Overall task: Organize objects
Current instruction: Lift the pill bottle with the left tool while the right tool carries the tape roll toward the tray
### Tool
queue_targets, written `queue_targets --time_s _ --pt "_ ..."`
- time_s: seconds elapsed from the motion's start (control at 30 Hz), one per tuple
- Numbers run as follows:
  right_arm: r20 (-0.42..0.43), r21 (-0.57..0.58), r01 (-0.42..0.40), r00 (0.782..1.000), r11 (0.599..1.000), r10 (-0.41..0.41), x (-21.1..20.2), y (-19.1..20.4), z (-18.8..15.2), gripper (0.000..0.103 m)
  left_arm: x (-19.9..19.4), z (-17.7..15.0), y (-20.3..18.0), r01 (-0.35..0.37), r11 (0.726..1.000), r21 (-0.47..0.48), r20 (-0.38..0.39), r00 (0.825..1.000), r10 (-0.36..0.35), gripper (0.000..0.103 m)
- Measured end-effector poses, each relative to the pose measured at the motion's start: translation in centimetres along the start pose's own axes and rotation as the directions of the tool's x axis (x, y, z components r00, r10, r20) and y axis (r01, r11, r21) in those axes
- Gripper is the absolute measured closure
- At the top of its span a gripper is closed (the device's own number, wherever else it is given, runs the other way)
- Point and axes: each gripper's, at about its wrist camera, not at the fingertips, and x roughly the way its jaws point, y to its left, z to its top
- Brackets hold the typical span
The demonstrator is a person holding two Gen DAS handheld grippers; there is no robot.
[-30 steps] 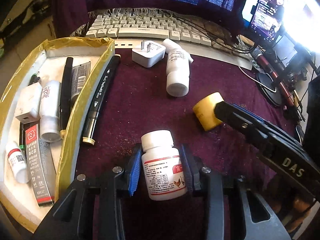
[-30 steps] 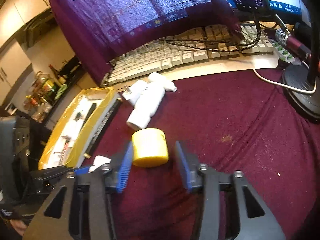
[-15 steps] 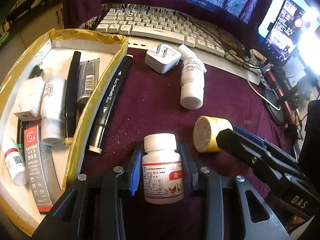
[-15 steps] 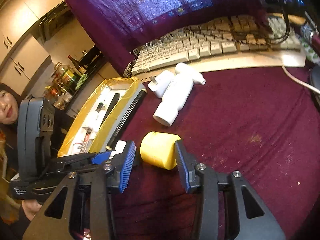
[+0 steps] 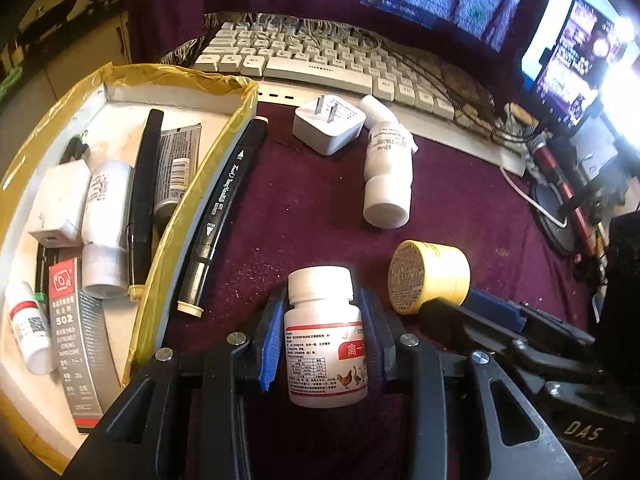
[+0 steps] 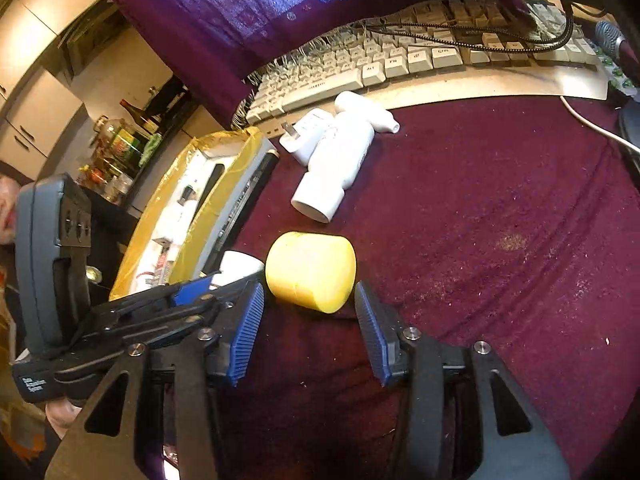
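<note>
My left gripper (image 5: 320, 320) is shut on a white pill bottle (image 5: 324, 336) with a red-edged label, held upright over the maroon cloth. To its right a yellow jar (image 5: 430, 276) lies on its side, labelled base toward the bottle. My right gripper (image 6: 308, 294) stands behind that yellow jar (image 6: 310, 276). Its jaws are opening, and its blue pads are clear of the jar's sides. A yellow-taped box (image 5: 236, 128) at the left holds tubes, small bottles and a pen.
A black marker (image 5: 224, 208) lies along the box's outer wall. A white charger plug (image 5: 328, 128) and a white bottle (image 5: 388, 176) on its side lie farther back. A keyboard (image 5: 320, 60), a cable (image 5: 524, 196) and a microphone stand (image 5: 560, 216) line the back and right.
The right jaws have spread wider and no longer touch the yellow jar, which has turned its labelled base toward the left gripper. The left gripper keeps its hold on the pill bottle.
</note>
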Motion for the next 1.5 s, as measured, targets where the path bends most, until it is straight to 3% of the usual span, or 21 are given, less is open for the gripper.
queue_targets --time_s 0.1,0.23,0.4,0.47,0.57,0.63,0.83,0.9,1.0,1.07,1.2,1.4,1.47,1.5 --pt "0.023 0.011 0.016 1.0 1.0 -0.016 0.1 0.7 -0.2 0.056 -0.3 -0.2 0.8 0.052 0.998 -0.023 0.012 0.999 -0.052 0.072" --pt "0.112 0.028 0.11 0.987 0.993 -0.113 -0.4 2.1 0.0 0.056 -0.8 -0.7 3.1 0.137 0.986 -0.09 0.037 0.99 -0.134 0.072" --pt "0.141 0.024 0.284 0.948 0.958 -0.285 0.7 4.3 0.0 0.056 -1.0 -1.3 3.5 0.215 0.976 -0.017 0.037 0.976 -0.214 0.072" --pt "0.14 0.066 0.34 0.928 0.938 -0.346 1.0 4.0 0.1 0.056 -1.1 -1.6 3.9 0.27 0.963 -0.006 0.045 0.962 -0.27 0.072" --pt "0.133 0.095 0.354 0.922 0.931 -0.364 1.1 3.6 0.8 0.057 -1.3 -1.9 4.5 0.368 0.93 0.004 0.071 0.928 -0.367 0.072" --pt "0.128 0.059 0.374 0.917 0.925 -0.379 1.3 3.9 1.3 0.068 -1.6 -1.9 5.0 0.45 0.893 -0.004 0.079 0.89 -0.449 0.072" --pt "0.045 0.024 0.415 0.908 0.909 -0.416 2.2 4.0 2.0 0.069 -2.6 -1.1 7.1 0.602 0.798 -0.038 0.09 0.797 -0.597 0.072" --pt "0.017 0.05 0.4 0.916 0.915 -0.401 2.5 3.3 1.9 0.069 -2.8 -0.7 7.6 0.614 0.789 -0.032 0.077 0.788 -0.61 0.072" --pt "0.034 0.046 0.437 0.898 0.898 -0.439 2.3 3.5 1.7 0.072 -2.9 0.1 8.0 0.641 0.767 -0.022 0.051 0.767 -0.639 0.072" --pt "0.051 0.064 0.431 0.899 0.9 -0.434 2.2 3.3 1.5 0.073 -3.0 0.6 8.3 0.65 0.76 -0.014 0.043 0.76 -0.649 0.072" --pt "0.105 0.096 0.376 0.917 0.922 -0.385 0.9 3.7 1.0 0.073 -3.0 0.5 8.2 0.635 0.772 0.001 0.046 0.771 -0.635 0.072" --pt "0.175 0.023 0.252 0.952 0.968 -0.252 0.5 6.1 1.1 0.073 -3.9 -0.2 8.0 0.57 0.821 0.029 0.079 0.817 -0.571 0.072" --pt "0.205 -0.02 0.226 0.954 0.974 -0.218 0.6 6.9 0.9 0.073 -4.5 -0.4 8.4 0.525 0.85 0.034 0.115 0.843 -0.526 0.072" --pt "0.213 -0.039 0.224 0.954 0.974 -0.211 0.8 7.4 0.8 0.073 -4.6 -0.5 8.8 0.521 0.853 0.028 0.122 0.845 -0.521 0.072"
